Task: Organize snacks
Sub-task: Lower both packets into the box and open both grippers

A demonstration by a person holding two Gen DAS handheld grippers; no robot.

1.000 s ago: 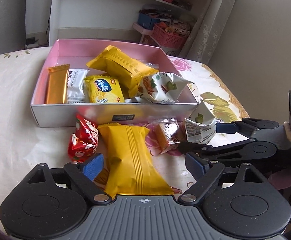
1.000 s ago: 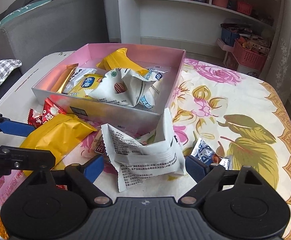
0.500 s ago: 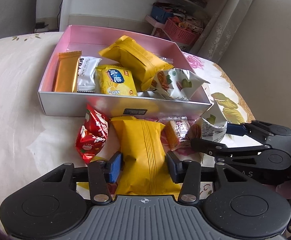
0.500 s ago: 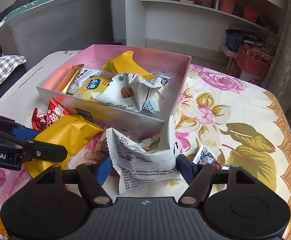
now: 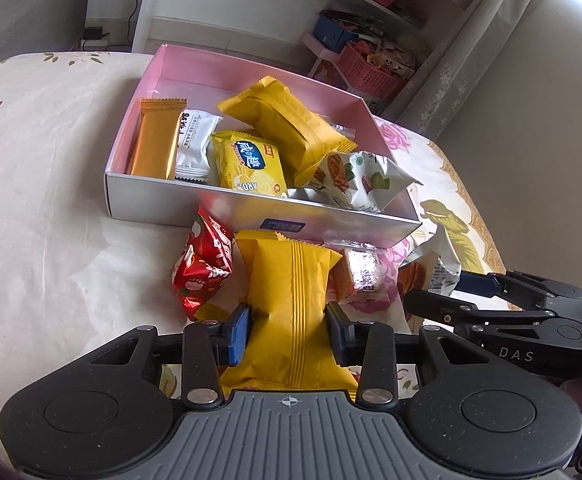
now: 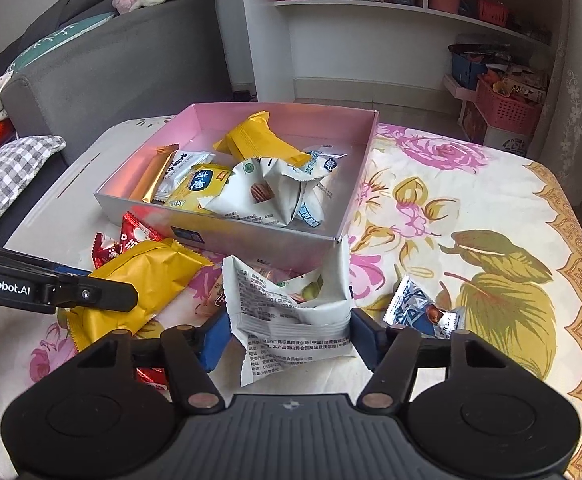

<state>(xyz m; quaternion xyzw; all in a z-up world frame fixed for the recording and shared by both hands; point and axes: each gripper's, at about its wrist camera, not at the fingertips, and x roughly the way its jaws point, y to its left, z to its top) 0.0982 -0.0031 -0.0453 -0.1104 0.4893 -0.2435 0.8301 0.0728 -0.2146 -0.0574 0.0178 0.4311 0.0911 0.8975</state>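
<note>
Left jaws closing onto yellow packet (image 5: 291, 304), right jaws closing onto white packet (image 6: 291, 312), pink box (image 5: 251, 74) holding snacks

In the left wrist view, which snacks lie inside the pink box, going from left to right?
Orange bar → white packet → yellow cracker bag → large yellow pouch → white nut packet, all inside the pink box.

"GenRobot.AI" on left hand-held gripper (image 6: 109, 300), "DAS" on right hand-held gripper (image 5: 447, 294)
</note>
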